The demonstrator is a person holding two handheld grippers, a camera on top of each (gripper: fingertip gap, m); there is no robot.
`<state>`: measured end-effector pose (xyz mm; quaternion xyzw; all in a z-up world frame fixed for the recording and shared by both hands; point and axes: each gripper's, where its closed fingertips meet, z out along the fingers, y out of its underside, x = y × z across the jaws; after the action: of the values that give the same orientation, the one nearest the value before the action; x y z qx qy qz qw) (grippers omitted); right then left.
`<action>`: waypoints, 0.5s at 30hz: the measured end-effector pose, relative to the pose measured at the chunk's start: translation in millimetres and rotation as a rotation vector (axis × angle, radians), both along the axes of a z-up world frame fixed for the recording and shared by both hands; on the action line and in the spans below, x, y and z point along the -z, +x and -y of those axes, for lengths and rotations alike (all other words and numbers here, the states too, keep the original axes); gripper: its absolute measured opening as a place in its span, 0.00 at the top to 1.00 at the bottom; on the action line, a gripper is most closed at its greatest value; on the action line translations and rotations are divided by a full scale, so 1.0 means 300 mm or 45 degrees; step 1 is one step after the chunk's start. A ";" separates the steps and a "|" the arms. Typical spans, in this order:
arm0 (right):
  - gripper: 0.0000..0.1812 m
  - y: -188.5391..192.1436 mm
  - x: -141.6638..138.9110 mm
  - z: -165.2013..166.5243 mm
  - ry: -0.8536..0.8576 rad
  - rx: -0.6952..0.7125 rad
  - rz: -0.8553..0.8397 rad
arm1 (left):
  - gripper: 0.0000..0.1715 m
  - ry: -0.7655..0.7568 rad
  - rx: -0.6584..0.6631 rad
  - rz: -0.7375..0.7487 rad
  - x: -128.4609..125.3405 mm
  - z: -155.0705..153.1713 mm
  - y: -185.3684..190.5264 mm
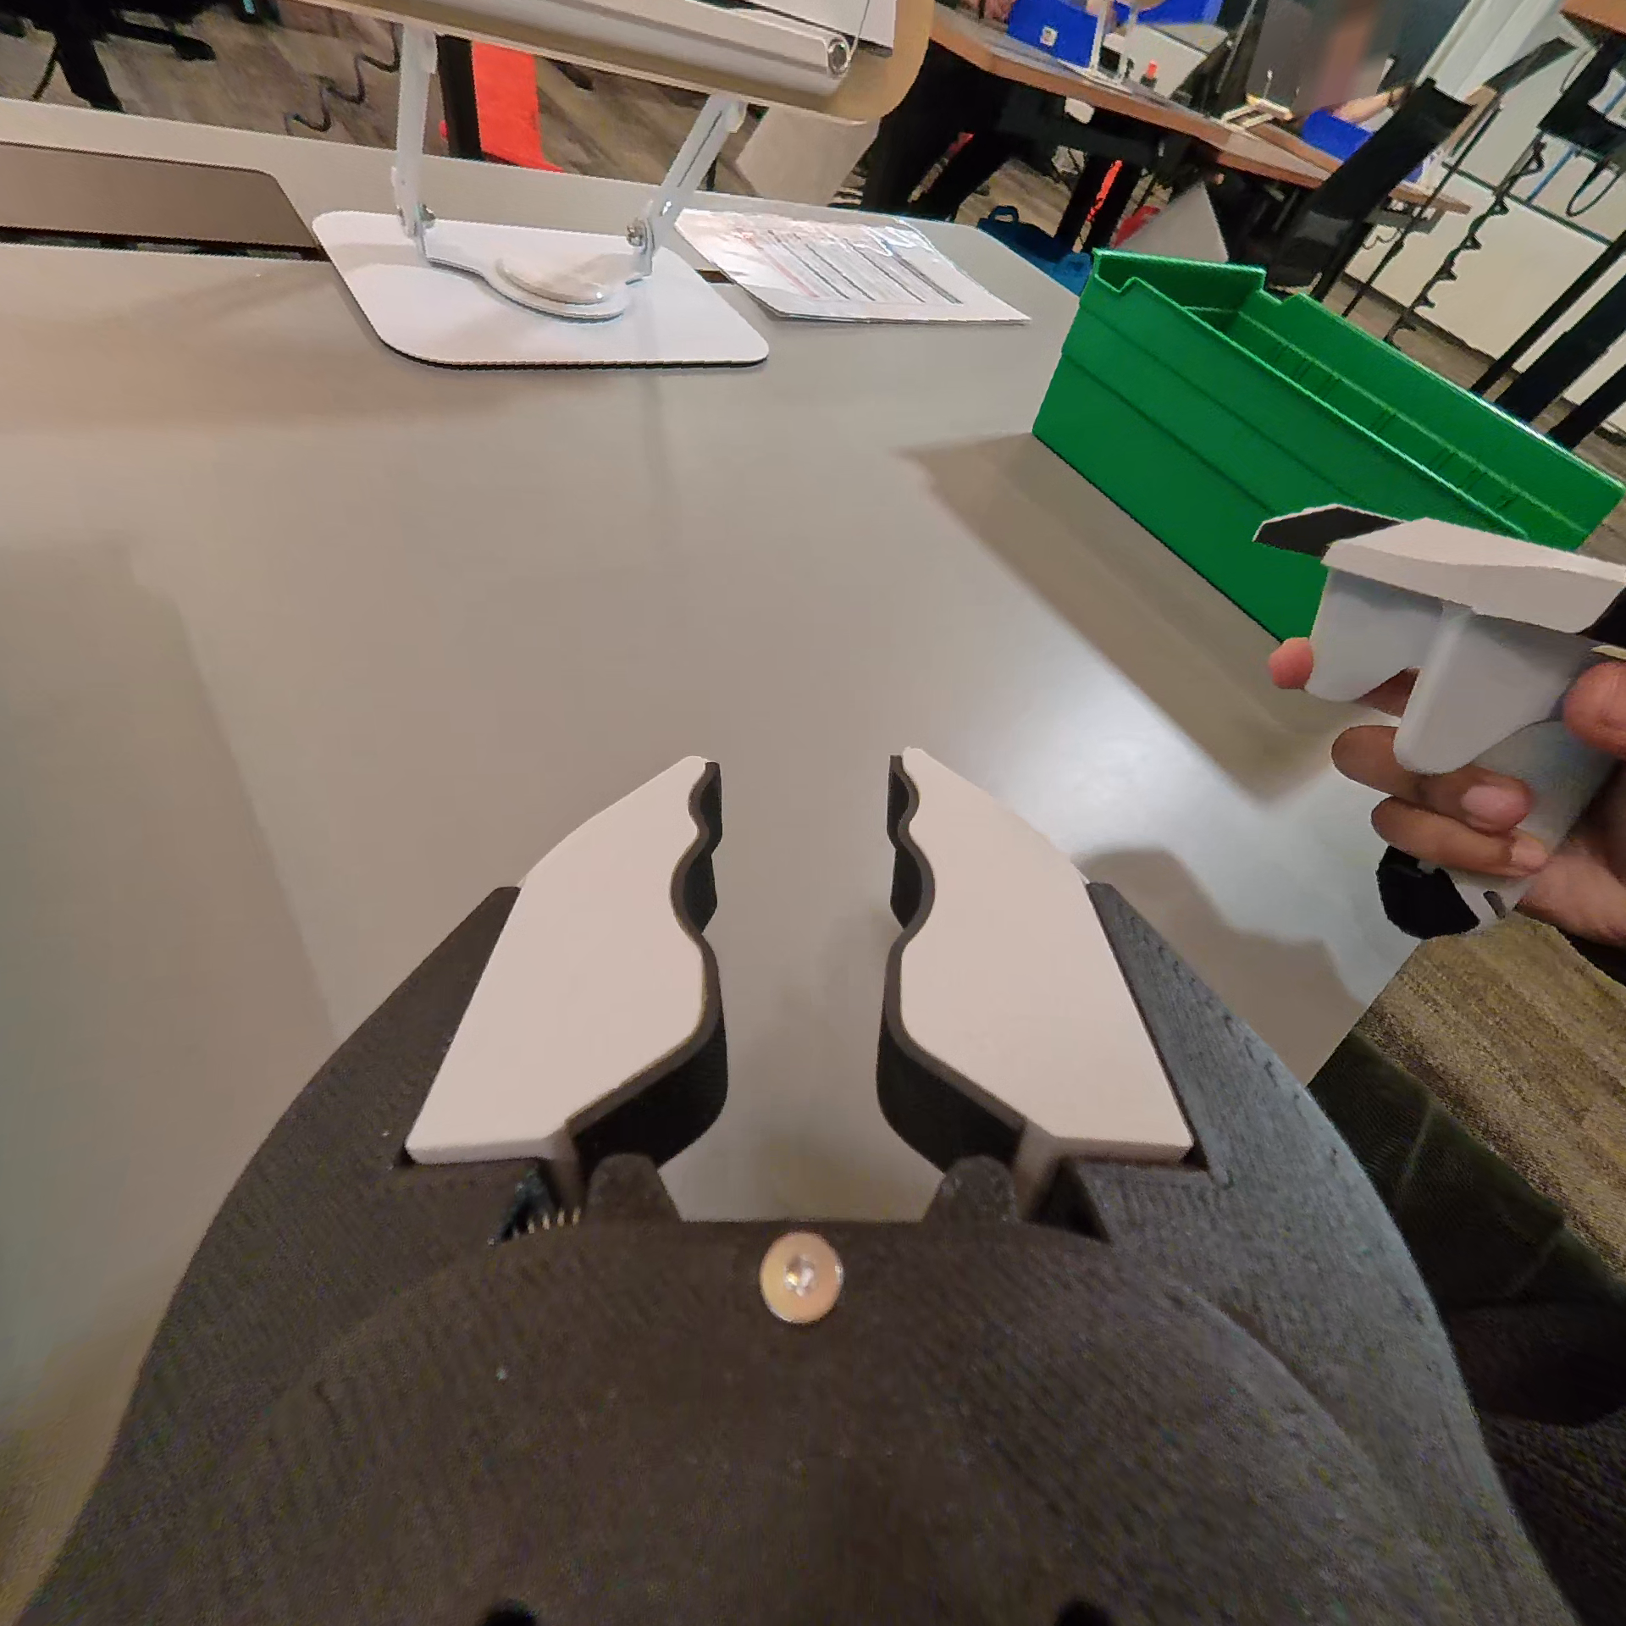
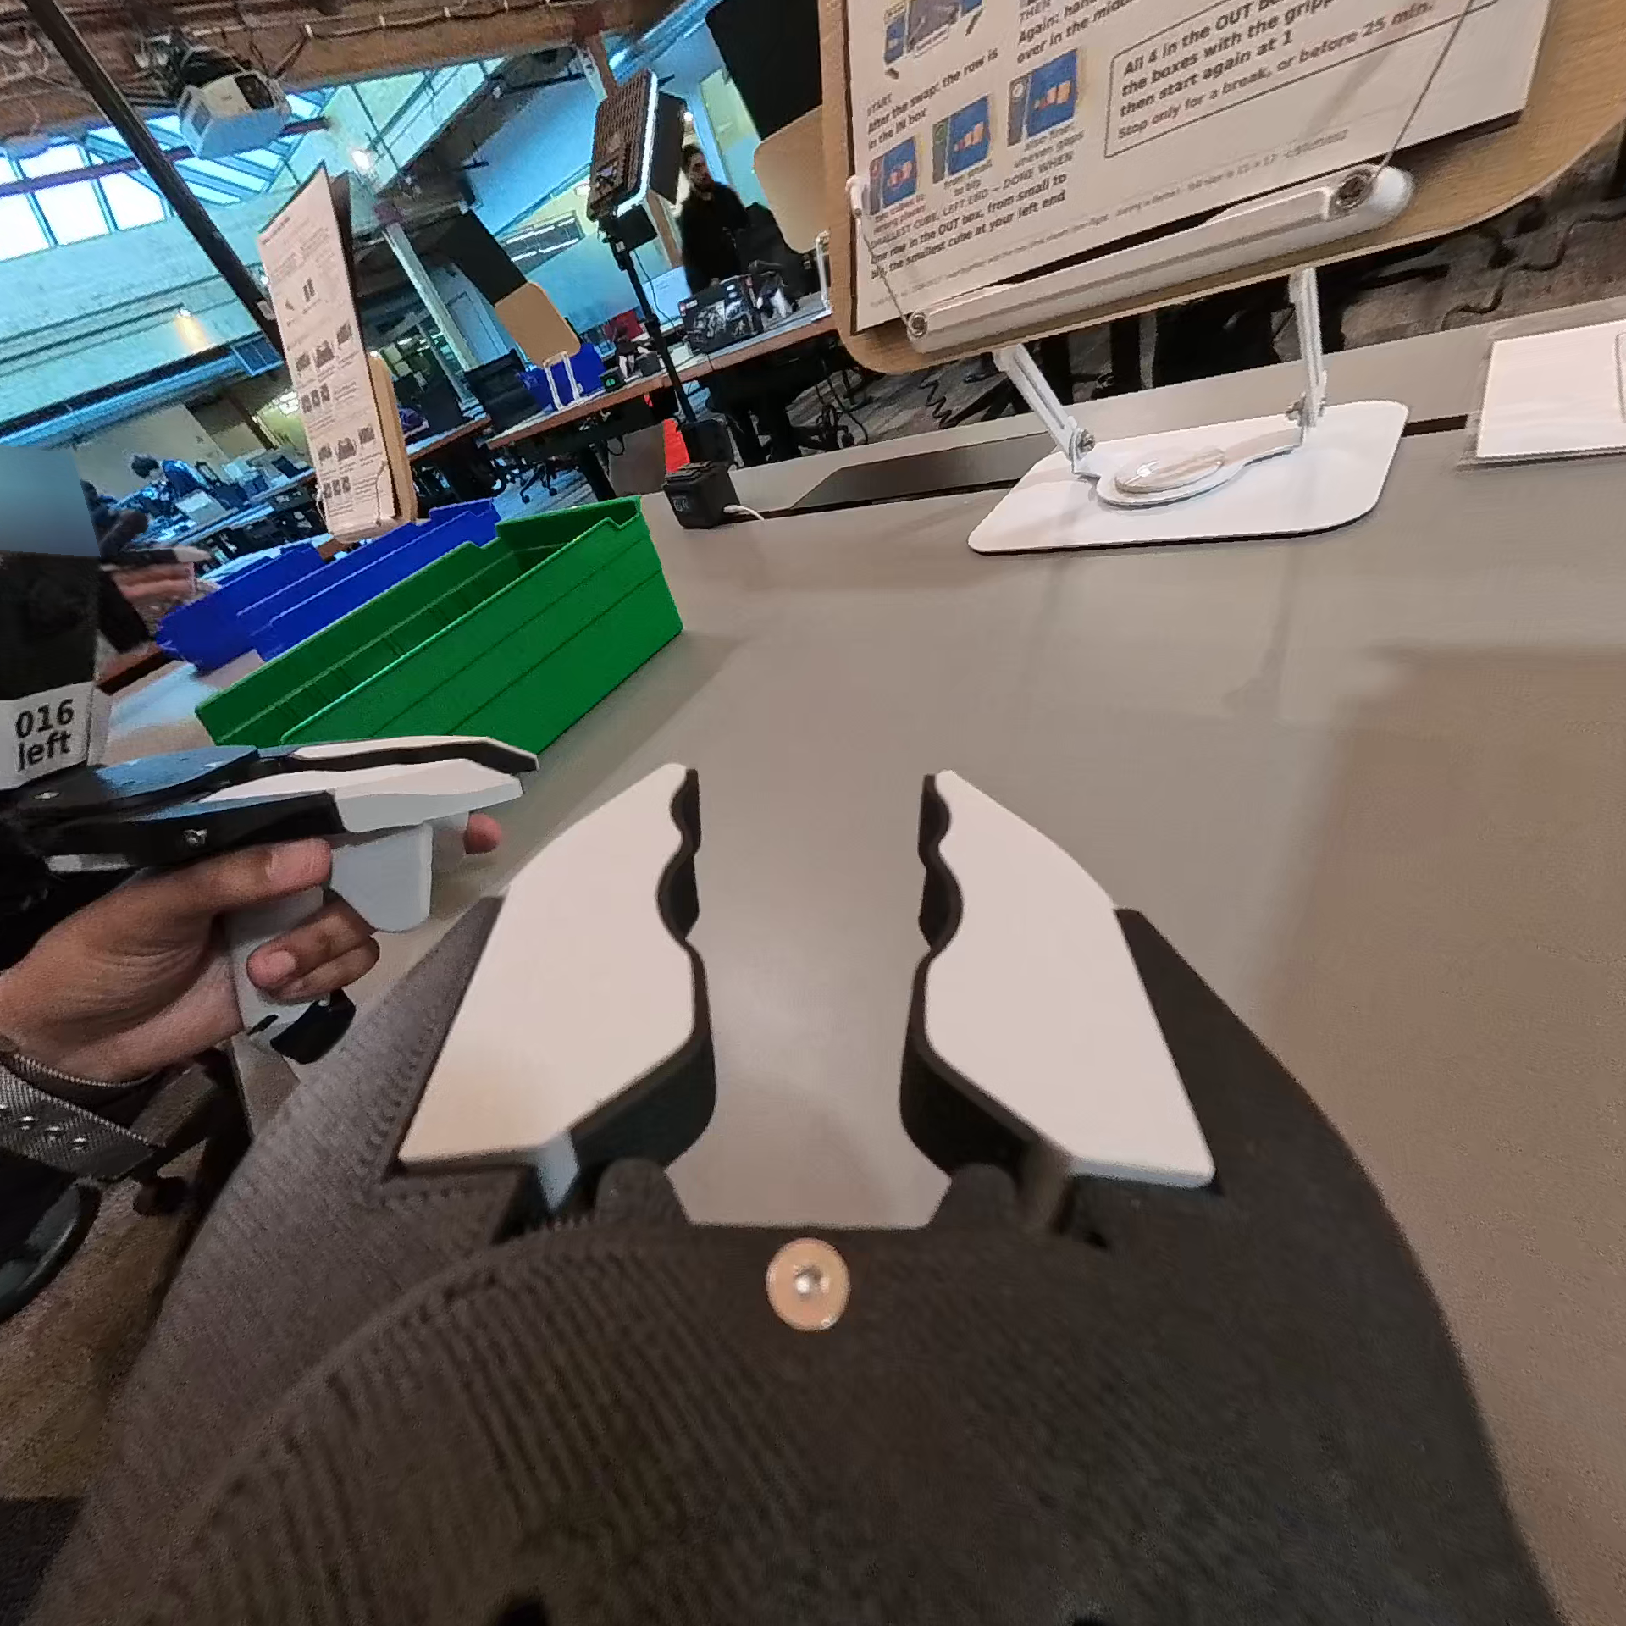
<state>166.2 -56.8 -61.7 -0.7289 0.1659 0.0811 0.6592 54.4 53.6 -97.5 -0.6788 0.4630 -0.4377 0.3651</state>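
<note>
Both claws apart, empty: left claw (image 1: 805, 774) and right claw (image 2: 809, 787) hover over bare grey tabletop (image 1: 528, 545). Nearest thing: green bin (image 2: 493, 633), rigid plastic, stands apart.

The tilted white instruction board (image 2: 1170, 132) on its stand is cut off by the top edge. The green plastic bin's (image 1: 1276, 440) interior is hidden behind its wall. Distant background desks are blurred.
</note>
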 end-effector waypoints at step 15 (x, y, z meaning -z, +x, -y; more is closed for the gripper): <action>0.75 -0.036 0.048 -0.014 -0.105 -0.034 0.117 | 0.76 0.016 -0.025 -0.029 0.008 -0.004 -0.005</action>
<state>155.3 -52.7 -76.0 -0.7606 0.1289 0.0494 0.6344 52.7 54.9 -99.9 -0.6859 0.4632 -0.4234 0.3684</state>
